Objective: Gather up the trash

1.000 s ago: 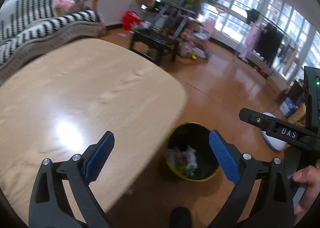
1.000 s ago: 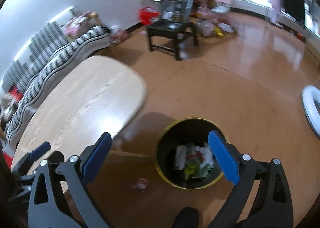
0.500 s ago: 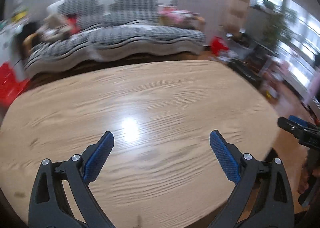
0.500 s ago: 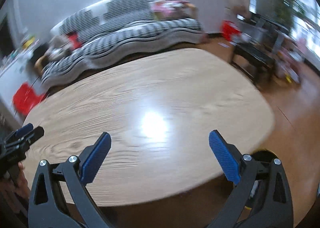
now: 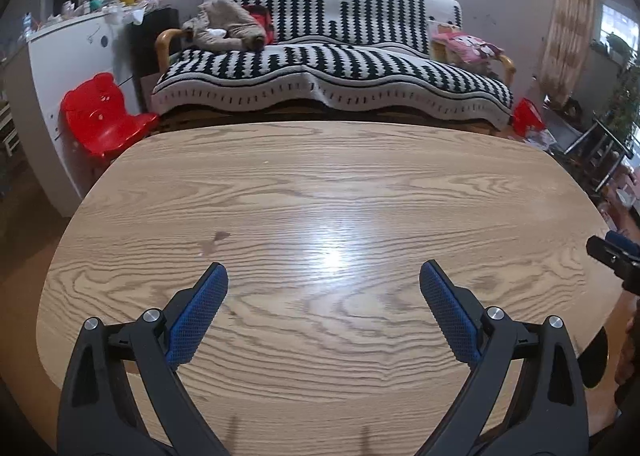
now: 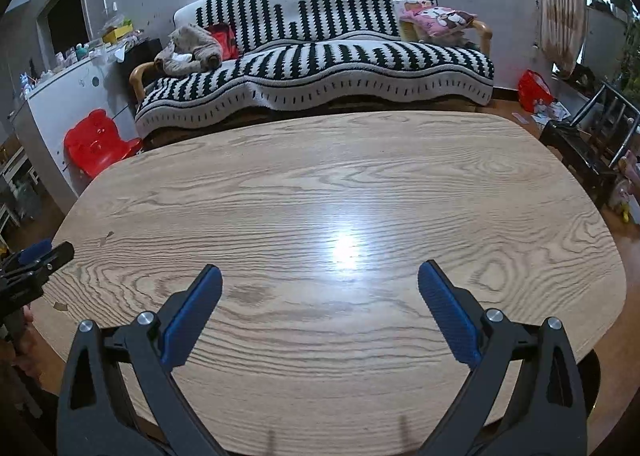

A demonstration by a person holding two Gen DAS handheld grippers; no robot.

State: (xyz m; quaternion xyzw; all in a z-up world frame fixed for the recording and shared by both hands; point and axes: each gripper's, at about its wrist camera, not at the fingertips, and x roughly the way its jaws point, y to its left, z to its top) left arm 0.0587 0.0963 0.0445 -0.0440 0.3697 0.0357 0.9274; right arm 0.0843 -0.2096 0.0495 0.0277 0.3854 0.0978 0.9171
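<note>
Both tongs had swung away from the bin of trash seen a second earlier and now faced the sofa (image 5: pixel 332 67) squarely across the tabletop (image 5: pixel 320 195). The left tongs (image 5: pixel 323 280) and right tongs (image 6: pixel 320 276) hung released, holding nothing, above the near edge. The bin itself could not be made out in either view.

Oval wooden table (image 5: pixel 320 215), light oak grain, rounded corners, glossy top with a bright light reflection (image 5: pixel 334 256) near centre. Small dark stain (image 5: pixel 221 235) left of centre in the left wrist view. A small chip or scrap (image 6: pixel 60 306) sits at the near left edge in the right wrist view. Brown floor (image 6: pixel 628 304) shows around the table.
</note>
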